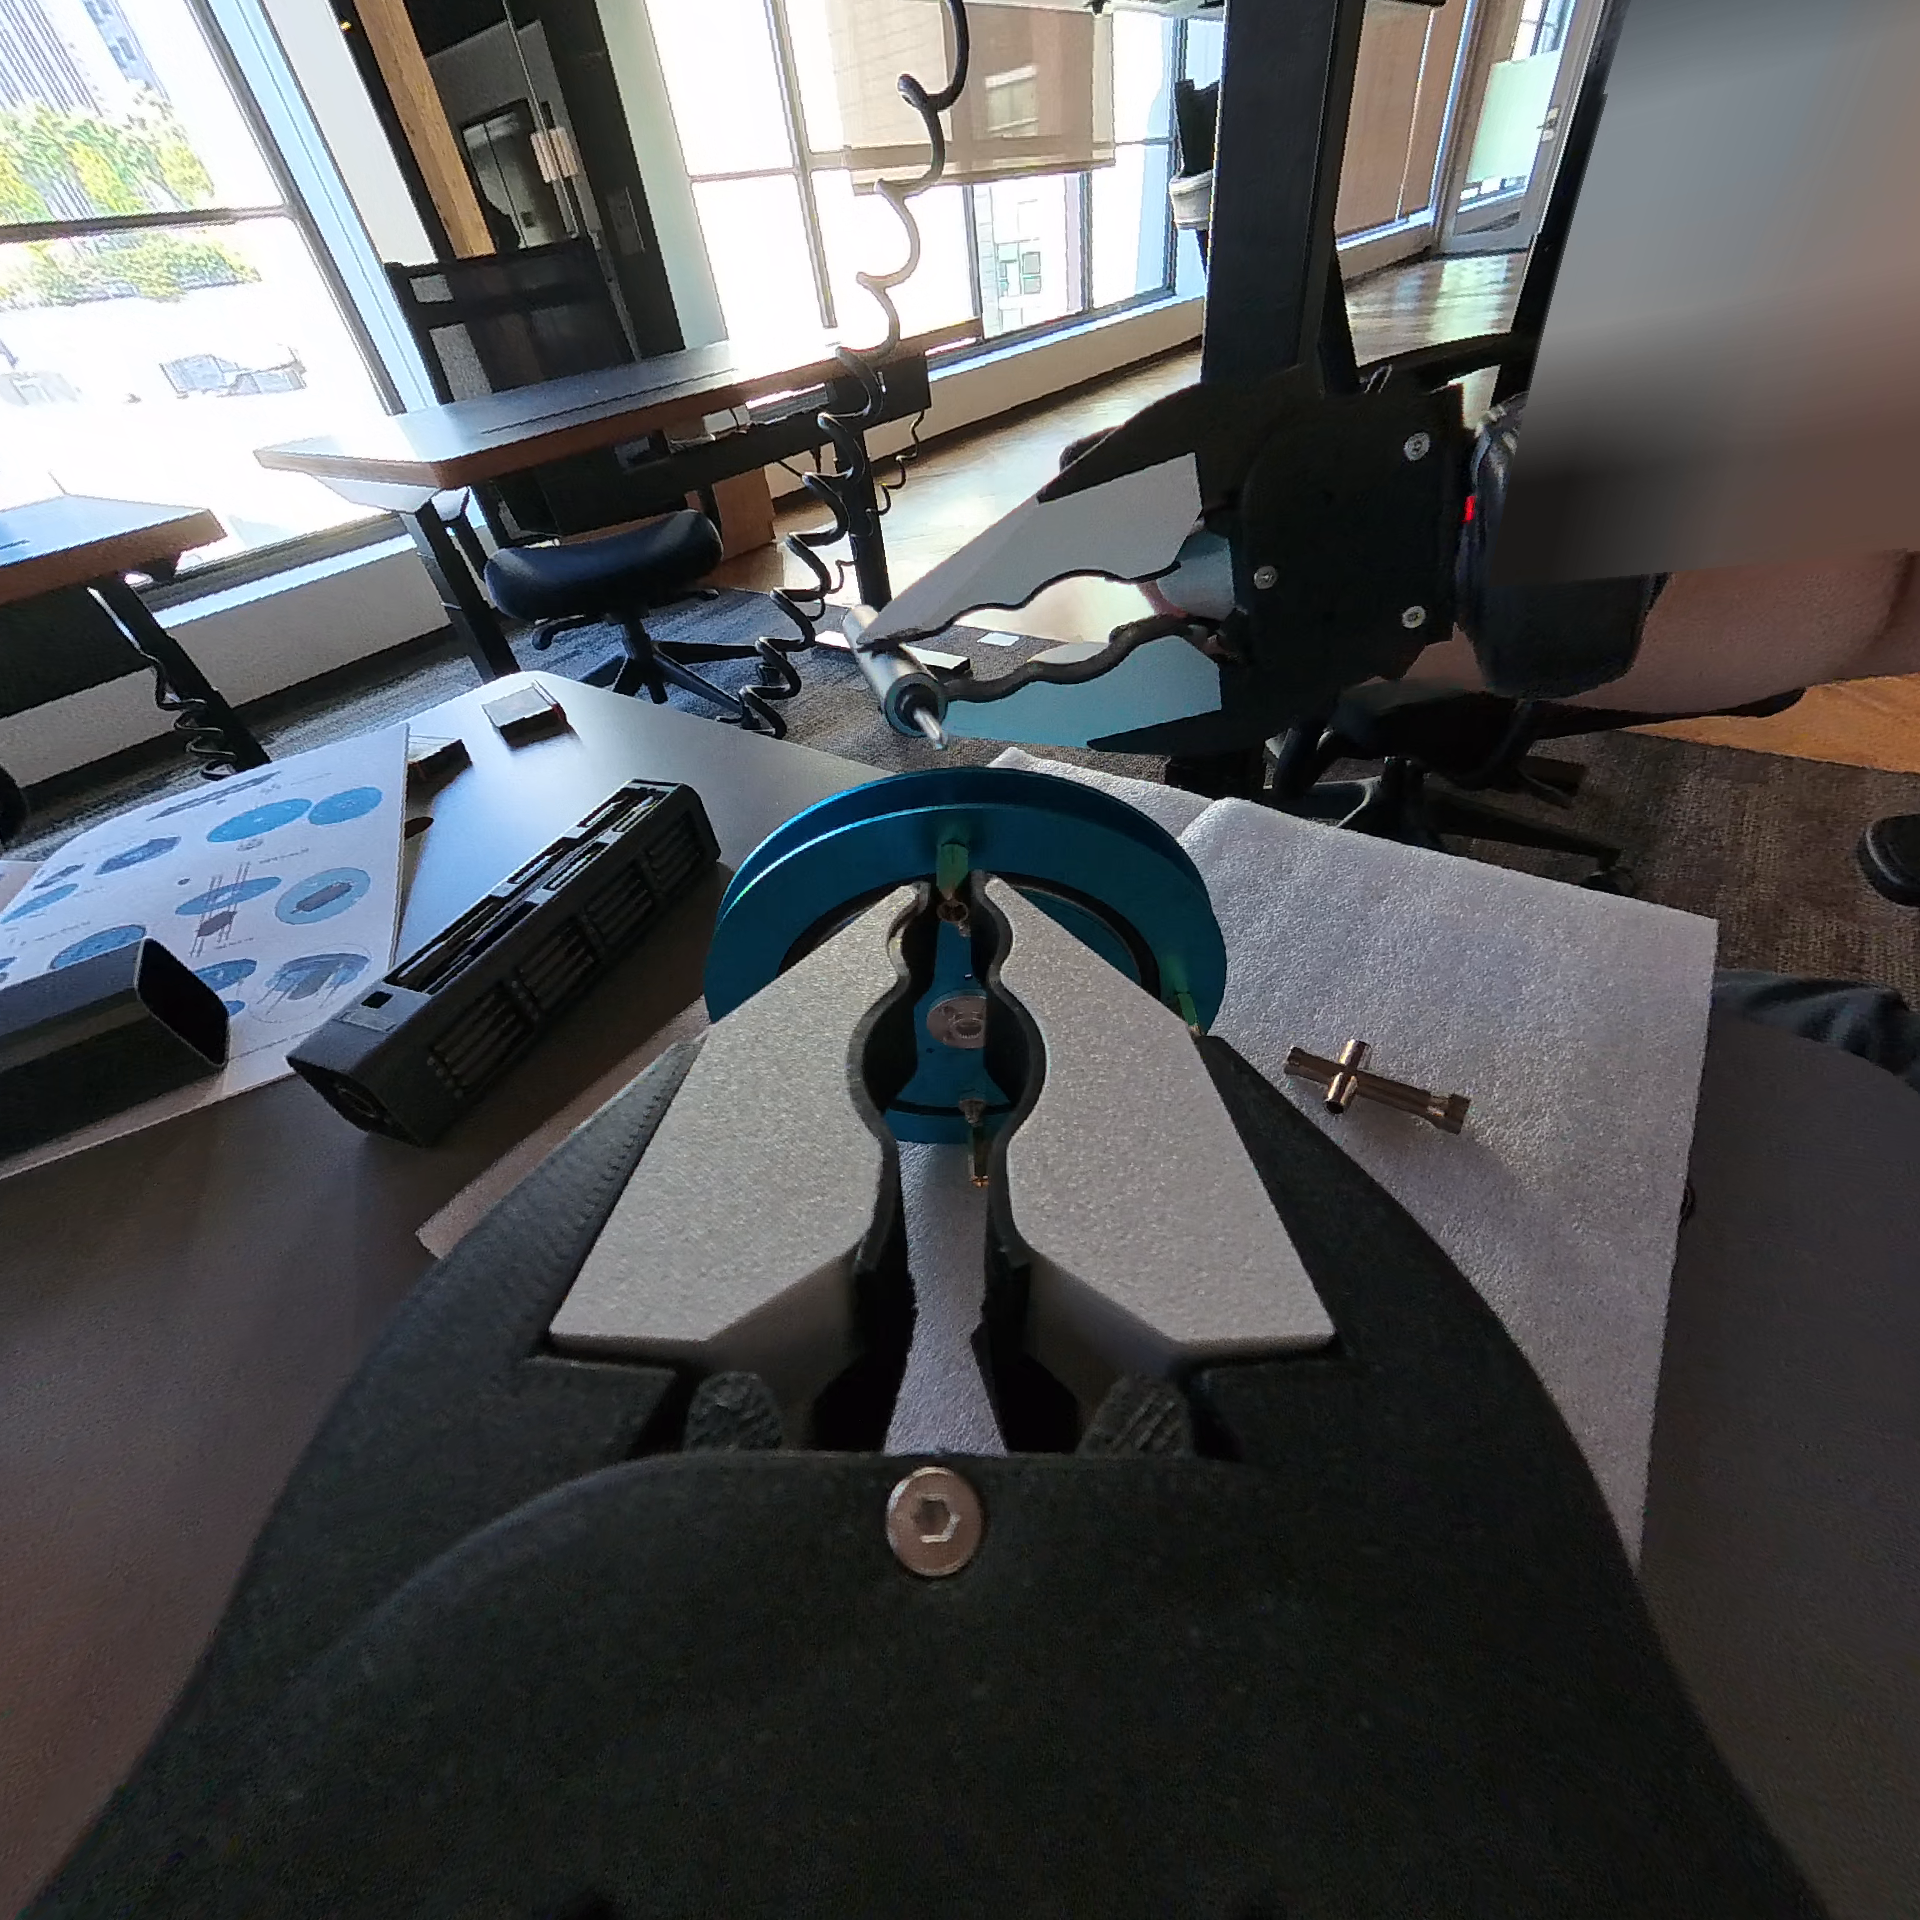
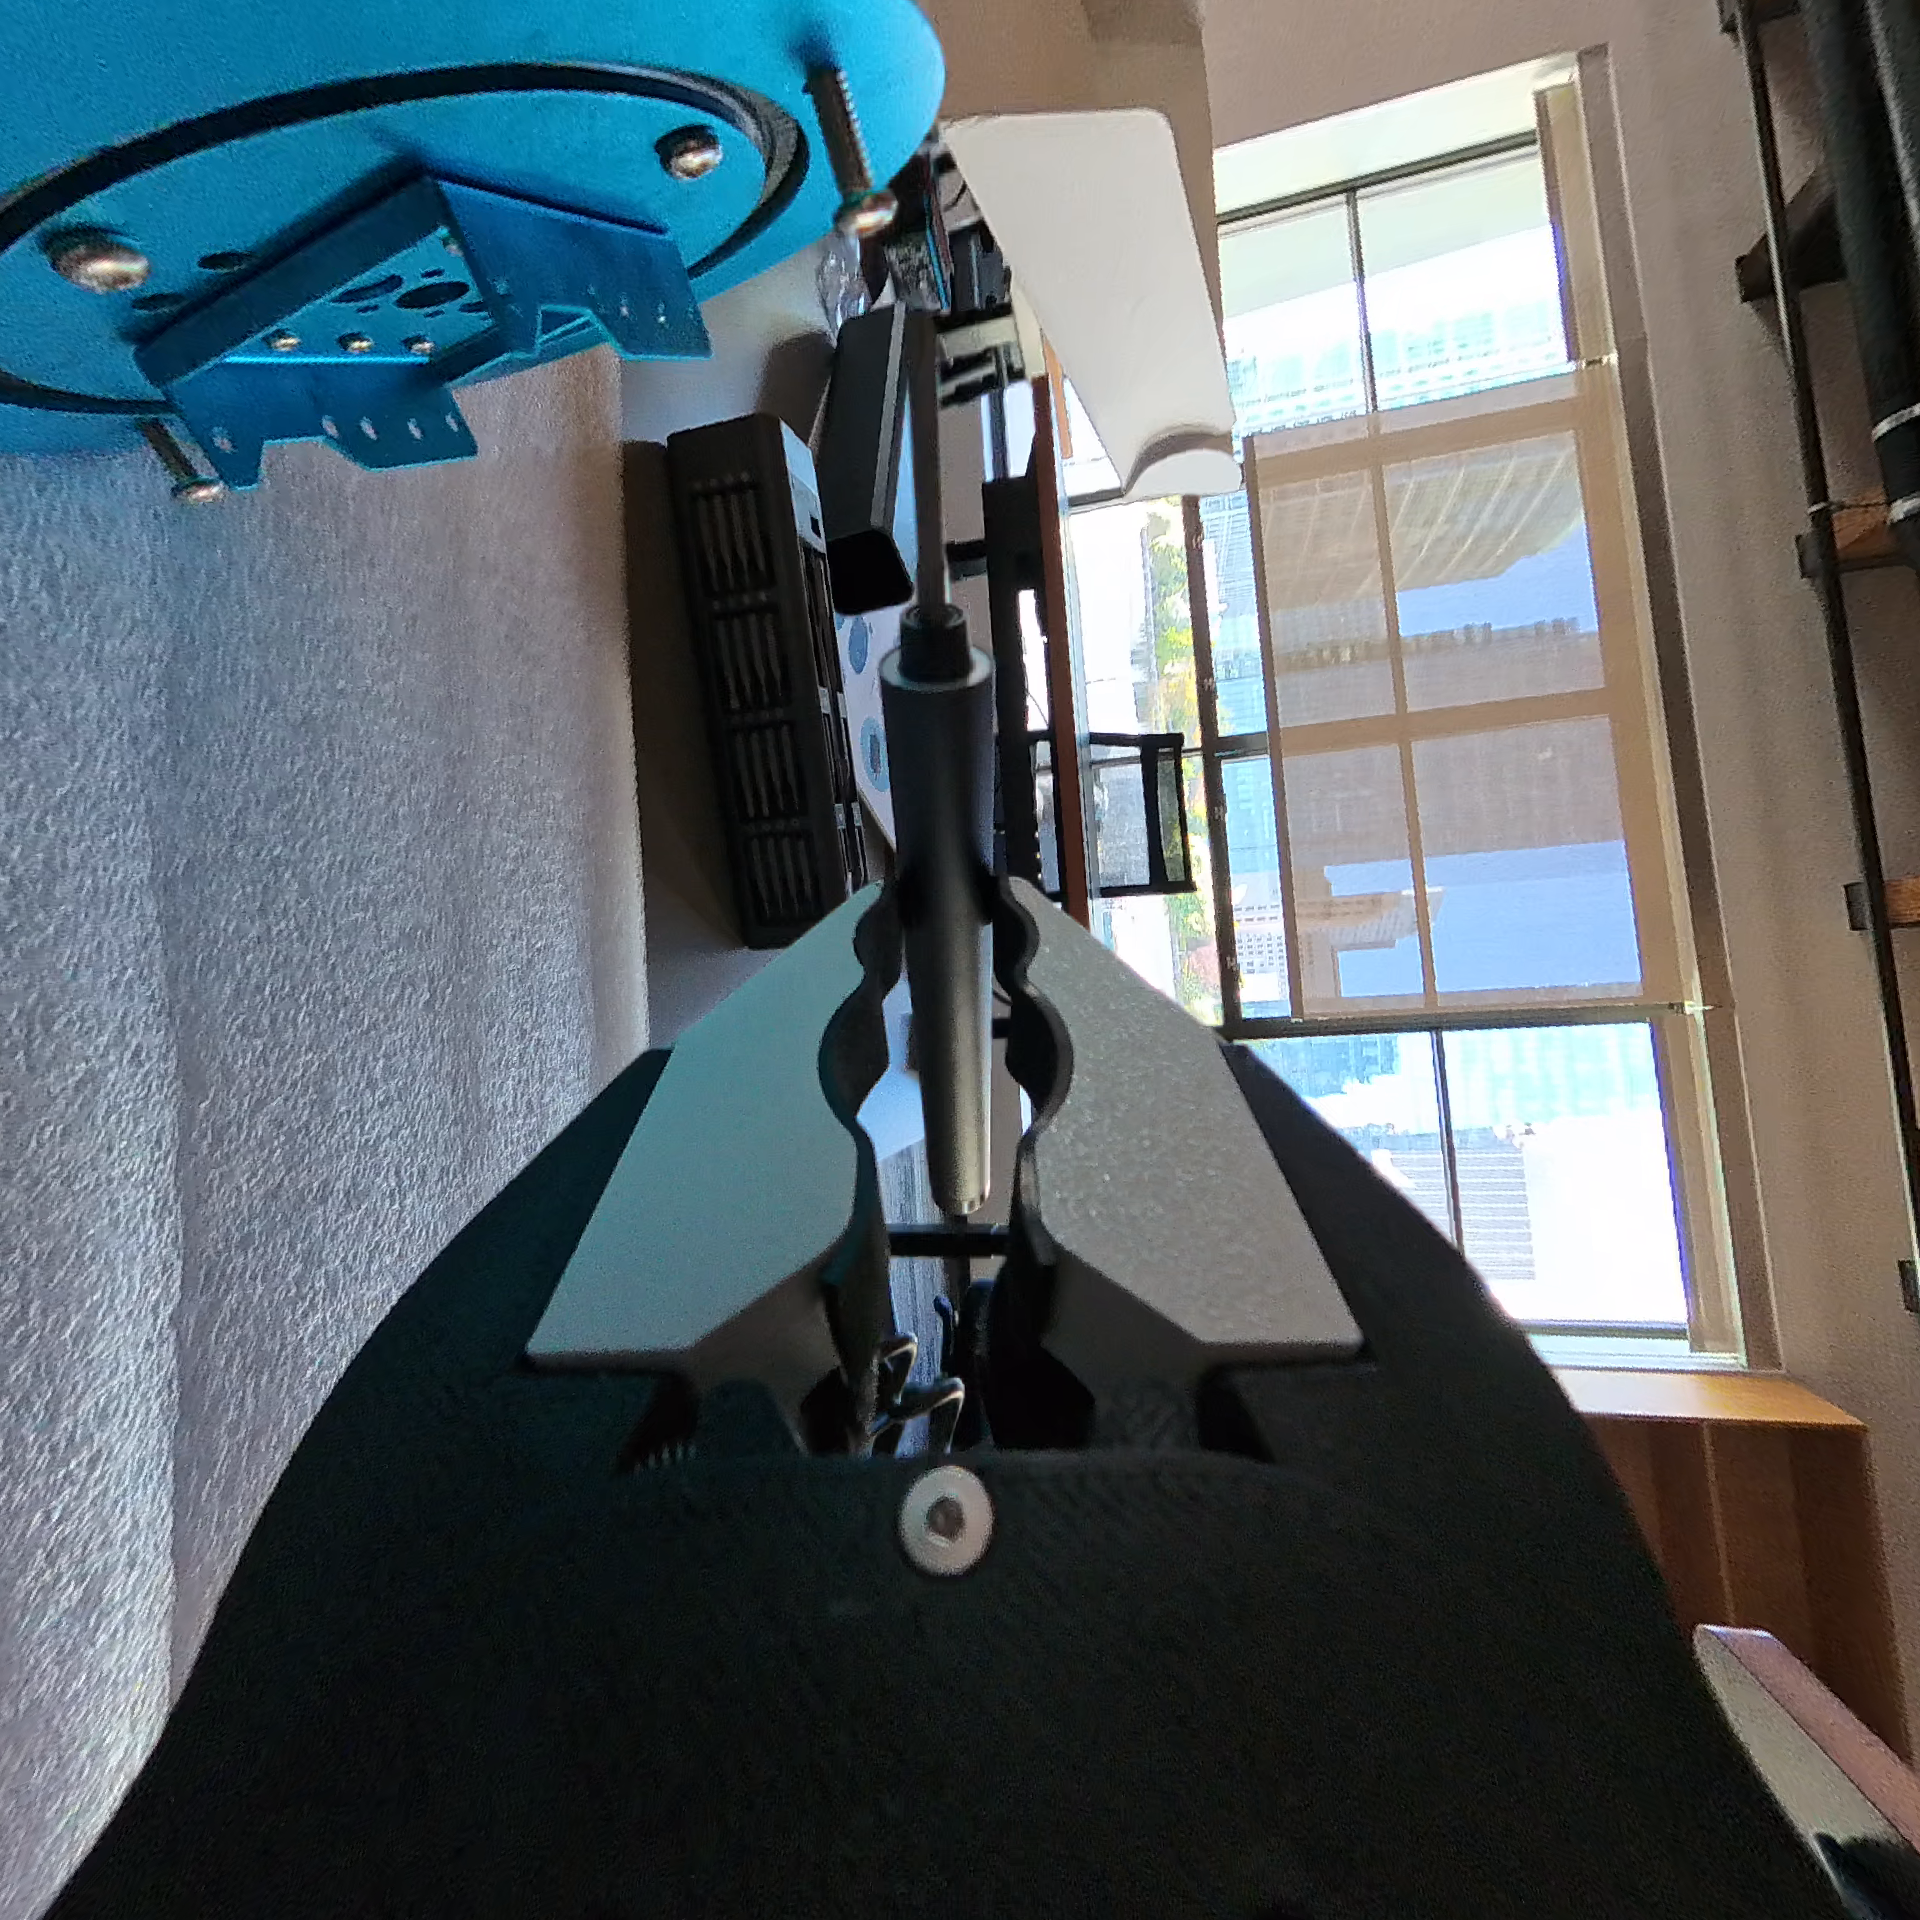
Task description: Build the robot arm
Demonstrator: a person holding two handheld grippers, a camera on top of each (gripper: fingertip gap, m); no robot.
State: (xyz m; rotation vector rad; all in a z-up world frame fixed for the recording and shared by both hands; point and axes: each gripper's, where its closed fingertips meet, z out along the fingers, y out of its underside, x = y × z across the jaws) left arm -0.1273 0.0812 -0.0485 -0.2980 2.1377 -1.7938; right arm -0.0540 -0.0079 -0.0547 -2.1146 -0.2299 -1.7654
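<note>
My left gripper (image 1: 951,888) is shut on a blue metal disc assembly (image 1: 966,808) and holds it tilted up on edge on a white foam sheet (image 1: 1455,966). Its fingers pinch the blue bracket at the disc's middle. My right gripper (image 2: 948,896) is shut on a grey screwdriver (image 2: 935,748), whose thin bit points forward. In the left wrist view the right gripper (image 1: 889,661) hovers just above and behind the disc, with the screwdriver (image 1: 907,690) tip pointing down toward it. In the right wrist view the disc (image 2: 468,104) and its screws fill the upper left.
A small cross-shaped metal wrench (image 1: 1377,1086) lies on the foam to the right of the disc. To the left on the dark table are a black screwdriver-bit case (image 1: 509,956), its black sleeve (image 1: 104,1023) and a printed sheet (image 1: 208,883). A person's arm is at the right. The grippers' ends are close to 12 centimetres from one another. The black screwdriver-bit case (image 1: 509,956) is about 15 centimetres from my right fingertips.
</note>
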